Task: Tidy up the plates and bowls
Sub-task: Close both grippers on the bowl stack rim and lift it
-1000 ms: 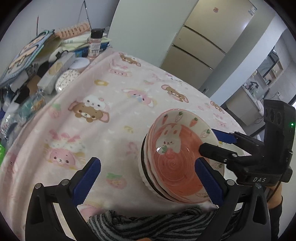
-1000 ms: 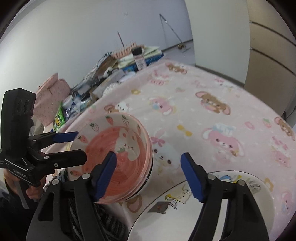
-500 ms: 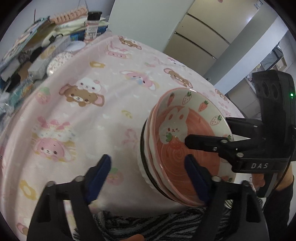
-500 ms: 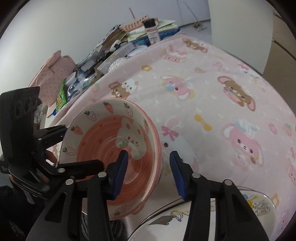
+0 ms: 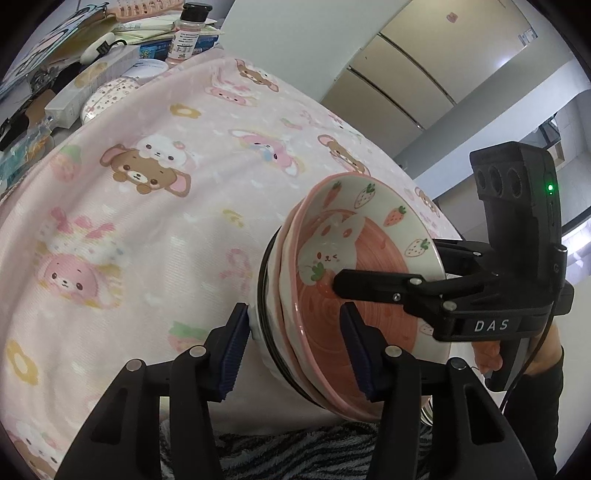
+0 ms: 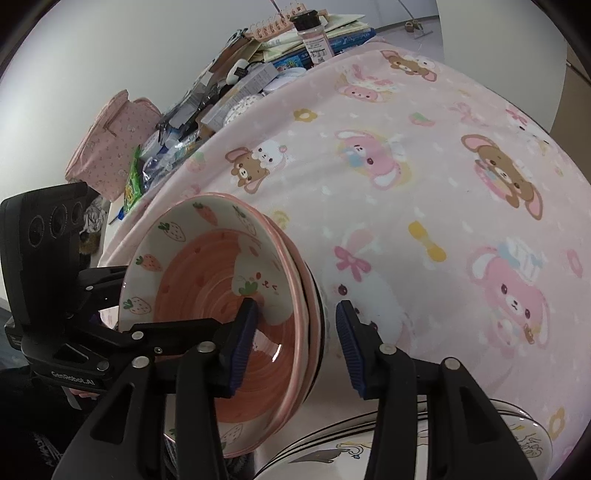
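two hand-held grippers (image 5: 293,349) (image 6: 295,345); three stacked bowls (image 5: 354,266); one plate (image 6: 524,439); one bottle (image 5: 186,31)

Two wrist fisheyes, both tilted steeply down and close on the stack of bowls (image 5: 354,280). Left wrist view looks from the stack's left side across it toward pale cabinets (image 5: 413,85). Right wrist view looks from the stack's right side (image 6: 221,295) toward a grey wall. Shared: the stack, pink cartoon cloth (image 5: 166,229) beyond it (image 6: 424,184), clutter pile (image 5: 110,44) past the stack's far edge (image 6: 240,85). Each view catches the other gripper beside the stack.
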Tool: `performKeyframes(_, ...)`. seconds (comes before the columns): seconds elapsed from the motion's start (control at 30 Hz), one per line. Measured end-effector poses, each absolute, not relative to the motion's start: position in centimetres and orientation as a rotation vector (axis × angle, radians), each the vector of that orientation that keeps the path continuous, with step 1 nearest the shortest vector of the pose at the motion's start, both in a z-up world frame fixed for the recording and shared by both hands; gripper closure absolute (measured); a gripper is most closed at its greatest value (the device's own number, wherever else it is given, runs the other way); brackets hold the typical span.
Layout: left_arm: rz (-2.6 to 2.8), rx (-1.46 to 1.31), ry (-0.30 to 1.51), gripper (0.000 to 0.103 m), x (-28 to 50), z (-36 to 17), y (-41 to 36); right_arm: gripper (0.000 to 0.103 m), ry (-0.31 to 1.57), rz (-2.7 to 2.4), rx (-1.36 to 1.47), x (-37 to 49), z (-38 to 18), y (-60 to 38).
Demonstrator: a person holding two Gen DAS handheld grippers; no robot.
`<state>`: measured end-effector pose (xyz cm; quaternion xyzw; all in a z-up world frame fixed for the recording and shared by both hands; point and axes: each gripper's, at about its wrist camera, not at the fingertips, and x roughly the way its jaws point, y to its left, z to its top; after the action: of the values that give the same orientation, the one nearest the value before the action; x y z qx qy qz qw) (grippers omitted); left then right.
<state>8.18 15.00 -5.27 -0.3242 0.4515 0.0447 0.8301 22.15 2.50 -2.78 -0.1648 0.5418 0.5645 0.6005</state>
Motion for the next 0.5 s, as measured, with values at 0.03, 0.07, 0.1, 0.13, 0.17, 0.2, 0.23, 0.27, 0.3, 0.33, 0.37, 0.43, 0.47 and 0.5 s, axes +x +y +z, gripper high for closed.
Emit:
performKeyframes(0.03, 0.091, -0.693, 0.953, 0.050, 8.1, -5.3, 15.1, 0.052, 1.255, 1.308, -0.387, 22.0, -2.8, 2.6)
performKeyframes(0.07, 0.088, -0.704, 0.943, 0.051, 8.0, -5.4, 15.2, 0.052, 1.260, 1.318, -0.389, 21.8, -2.8, 2.8)
performKeyframes(0.1, 0.087, -0.706, 0.936, 0.051, 7.9, -5.4, 15.2, 0.052, 1.263, 1.328, -0.390, 21.6, -2.9, 2.9)
performKeyframes(0.13, 0.088, -0.703, 0.930, 0.052, 7.9, -5.4, 15.2, 0.053, 1.263, 1.337, -0.392, 21.4, -2.9, 2.9)
performKeyframes(0.17, 0.089, -0.702, 0.927, 0.053, 7.7, -5.4, 15.2, 0.053, 1.252, 1.336, -0.392, 21.4, -2.8, 2.9)
performKeyframes(0.2, 0.088, -0.701, 0.920, 0.053, 7.6, -5.4, 15.2, 0.053, 1.248, 1.340, -0.393, 21.3, -2.9, 2.8)
performKeyframes(0.23, 0.086, -0.702, 0.914, 0.054, 7.5, -5.4, 15.2, 0.053, 1.250, 1.347, -0.384, 21.3, -2.9, 2.7)
performKeyframes(0.27, 0.083, -0.701, 0.906, 0.055, 7.4, -5.4, 15.2, 0.053, 1.252, 1.353, -0.372, 21.4, -3.0, 2.6)
performKeyframes(0.3, 0.084, -0.701, 0.901, 0.059, 7.1, -5.5, 15.2, 0.054, 1.248, 1.361, -0.364, 21.3, -3.0, 2.4)
performKeyframes(0.33, 0.089, -0.701, 0.897, 0.061, 6.8, -5.5, 15.2, 0.054, 1.239, 1.367, -0.359, 21.2, -3.0, 2.2)
performKeyframes(0.37, 0.097, -0.693, 0.894, 0.064, 6.7, -5.5, 15.2, 0.055, 1.232, 1.372, -0.356, 21.1, -2.9, 2.1)
performKeyframes(0.43, 0.093, -0.681, 0.878, 0.065, 6.3, -5.5, 15.1, 0.057, 1.216, 1.375, -0.358, 20.8, -2.6, 1.8)
performKeyframes(0.47, 0.093, -0.678, 0.874, 0.065, 6.3, -5.5, 15.1, 0.057, 1.211, 1.372, -0.356, 20.7, -2.5, 1.7)
performKeyframes(0.5, 0.093, -0.677, 0.868, 0.066, 6.1, -5.5, 15.1, 0.058, 1.207, 1.367, -0.349, 20.7, -2.5, 1.5)
